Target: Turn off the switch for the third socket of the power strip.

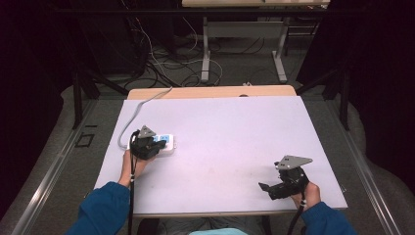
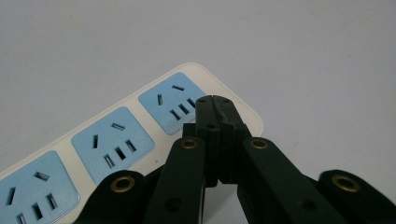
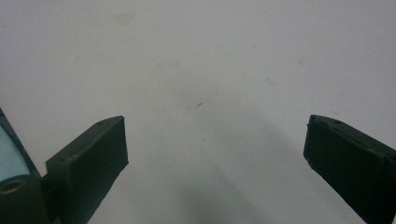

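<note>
In the high view the left gripper point(image 1: 145, 145) covers much of the white plastic power strip with pale blue sockets point(image 1: 165, 144), which lies near the left edge of the white table point(image 1: 235, 132). Its jaws are pressed together, empty, tips over the strip's end socket; contact is unclear. The right gripper point(image 1: 274, 188) rests near the front right corner, jaws wide apart and empty, with bare tabletop between the two.

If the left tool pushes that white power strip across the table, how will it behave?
The power strip looks like a rigid, flat plastic bar, so it would probably slide rather than tip or roll. Its grey cord, trailing toward the table's far edge, may drag and make it swivel. The smooth casing might slip under the shut left tool.
</note>
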The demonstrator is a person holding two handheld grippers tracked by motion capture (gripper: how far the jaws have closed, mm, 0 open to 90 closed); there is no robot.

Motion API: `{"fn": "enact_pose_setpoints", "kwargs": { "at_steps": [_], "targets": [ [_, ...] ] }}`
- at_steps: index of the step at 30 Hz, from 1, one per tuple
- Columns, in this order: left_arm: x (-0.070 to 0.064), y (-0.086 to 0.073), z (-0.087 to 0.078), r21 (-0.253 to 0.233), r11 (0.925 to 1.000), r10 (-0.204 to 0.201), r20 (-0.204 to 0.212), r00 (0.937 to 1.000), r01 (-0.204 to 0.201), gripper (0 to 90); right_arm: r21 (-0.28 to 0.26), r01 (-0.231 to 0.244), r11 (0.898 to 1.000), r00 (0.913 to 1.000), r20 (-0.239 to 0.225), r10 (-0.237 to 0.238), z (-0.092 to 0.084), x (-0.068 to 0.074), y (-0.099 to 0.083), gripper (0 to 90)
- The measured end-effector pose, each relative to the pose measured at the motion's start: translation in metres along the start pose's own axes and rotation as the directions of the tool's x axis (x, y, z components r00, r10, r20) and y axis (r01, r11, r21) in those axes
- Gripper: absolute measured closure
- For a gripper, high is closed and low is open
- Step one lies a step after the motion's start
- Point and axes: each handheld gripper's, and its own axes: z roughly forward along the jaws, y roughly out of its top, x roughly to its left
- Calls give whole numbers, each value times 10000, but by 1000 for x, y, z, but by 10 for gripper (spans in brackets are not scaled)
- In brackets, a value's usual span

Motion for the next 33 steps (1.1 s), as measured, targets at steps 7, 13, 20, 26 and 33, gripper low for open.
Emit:
{"fn": "enact_pose_setpoints", "kwargs": {
  "at_steps": [7, 13, 20, 26, 33],
  "targets": [
    [0, 0, 0, -15, 10000, 23, 10, 10000, -23, 900, 4, -24, 10000, 10000, -14, 24, 0, 0, 0, 59],
    [0, 0, 0, -15, 10000, 22, 19, 10000, -22, 900, 99, 11, 10000, 10000, -96, -10, -1, -1, 0, 59],
    [0, 0, 0, -17, 10000, 29, 3, 10000, -29, 900, 94, 17, 10000, 9999, -126, -15, -1, -1, 0, 59],
    [-1, 0, 0, 62, 9999, 80, -60, 10000, -79, 900, -37, -25, 10000, 10000, -91, 25, 0, 0, 0, 59],
    [-2, 0, 0, 45, 9999, 129, -87, 9999, -128, 900, -4, 13, 10000, 9999, -113, -13, 0, 0, 0, 59]
  ]
}}
